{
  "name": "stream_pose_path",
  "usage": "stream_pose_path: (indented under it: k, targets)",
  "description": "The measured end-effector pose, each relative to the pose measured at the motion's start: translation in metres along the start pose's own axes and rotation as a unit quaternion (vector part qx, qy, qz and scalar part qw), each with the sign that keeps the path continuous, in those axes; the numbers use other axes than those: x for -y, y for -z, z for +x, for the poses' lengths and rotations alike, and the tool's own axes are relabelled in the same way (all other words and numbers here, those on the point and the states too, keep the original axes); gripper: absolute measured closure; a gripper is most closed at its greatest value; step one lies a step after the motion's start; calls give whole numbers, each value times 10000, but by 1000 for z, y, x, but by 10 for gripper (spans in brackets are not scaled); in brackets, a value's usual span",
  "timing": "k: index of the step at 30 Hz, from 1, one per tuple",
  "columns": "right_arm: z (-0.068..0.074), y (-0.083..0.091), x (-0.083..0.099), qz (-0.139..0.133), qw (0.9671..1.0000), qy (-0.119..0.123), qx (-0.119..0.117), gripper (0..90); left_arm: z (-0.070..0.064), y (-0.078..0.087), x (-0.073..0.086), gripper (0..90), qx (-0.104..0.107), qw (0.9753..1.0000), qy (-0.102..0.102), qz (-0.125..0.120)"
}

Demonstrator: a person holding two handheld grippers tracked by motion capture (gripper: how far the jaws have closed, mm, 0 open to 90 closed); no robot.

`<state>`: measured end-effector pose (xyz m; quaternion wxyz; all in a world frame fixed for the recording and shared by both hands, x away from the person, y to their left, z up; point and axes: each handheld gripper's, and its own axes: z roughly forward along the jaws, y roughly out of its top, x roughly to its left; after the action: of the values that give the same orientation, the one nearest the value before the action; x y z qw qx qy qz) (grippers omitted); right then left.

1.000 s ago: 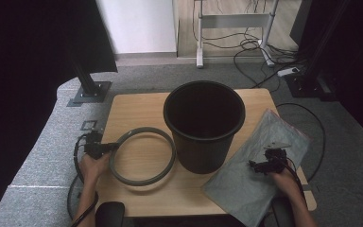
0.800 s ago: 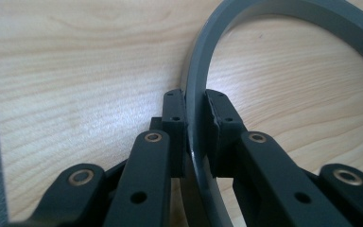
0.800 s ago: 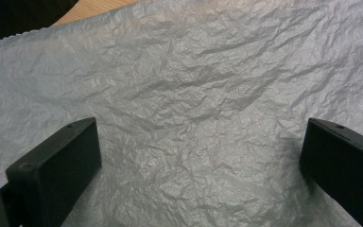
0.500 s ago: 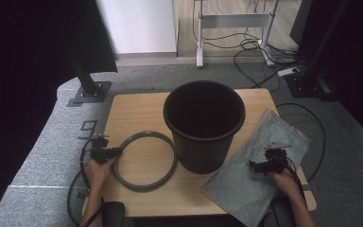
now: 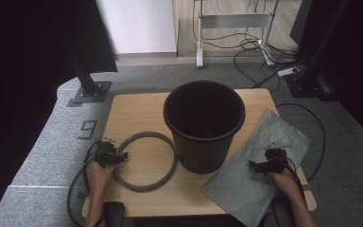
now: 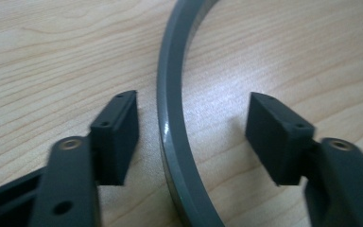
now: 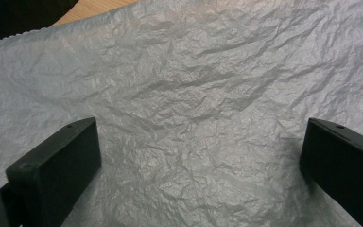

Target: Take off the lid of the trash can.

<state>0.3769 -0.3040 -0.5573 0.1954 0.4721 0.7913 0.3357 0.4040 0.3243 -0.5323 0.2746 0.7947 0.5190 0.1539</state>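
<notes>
My left gripper (image 6: 189,137) is spread wide, straddling the grey ring (image 6: 170,123). My right gripper (image 7: 194,156) gapes over the bag (image 7: 194,85). Closing off-centre would probably skid the ring away.

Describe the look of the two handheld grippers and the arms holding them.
Both are black. The left gripper has two flat rectangular fingers with small screw holes, on black linkage bars with round pivot pins. The right gripper has the same blocky black fingers. In the high view each carries a grey three-cornered plate and trails a black cable. The forearms are bare, without sleeves.
</notes>
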Motion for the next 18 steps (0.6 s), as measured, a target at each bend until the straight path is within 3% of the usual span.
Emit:
stream_pose_path:
  k: [5,11,18]
  targets:
    - [0,0,0,0,10000,0,-1,0,-3,-3,3,162,3,9998,-177,-25]
    - [0,0,0,0,10000,0,0,0,-4,-7,8,15,12,9998,-193,-108]
    - [0,0,0,0,10000,1,-1,0,-4,-8,14,0,43,9992,-238,-318]
